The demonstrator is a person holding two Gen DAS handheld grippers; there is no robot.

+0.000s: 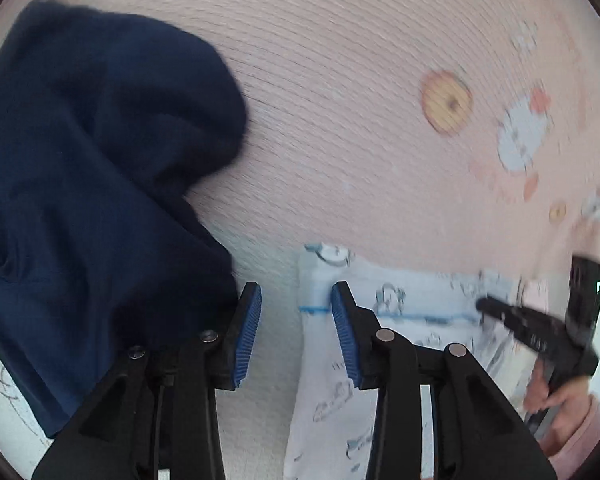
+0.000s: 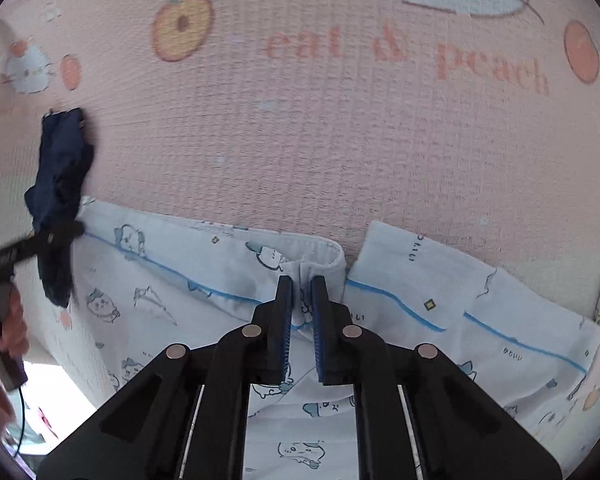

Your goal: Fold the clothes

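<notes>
A white garment with a cartoon print and blue stripes (image 2: 420,280) lies spread on the bed. My right gripper (image 2: 300,308) points down, shut on a raised fold of that white garment at its rolled edge. In the left wrist view my left gripper (image 1: 296,320) stands open, nothing between its blue pads (image 1: 246,336); the white garment's corner (image 1: 320,280) lies just past its right finger. A bunched navy garment (image 1: 92,184) sits against its left finger. The navy garment (image 2: 60,184) also shows far left in the right wrist view, blurred, by the left gripper (image 2: 70,231).
A pink bedspread (image 2: 340,140) printed with peaches, cats and lettering covers the whole surface. A person's hand (image 1: 548,396) with a pink sleeve holds the right gripper (image 1: 496,312). The bed's edge and a dark cable (image 2: 20,420) show at lower left in the right wrist view.
</notes>
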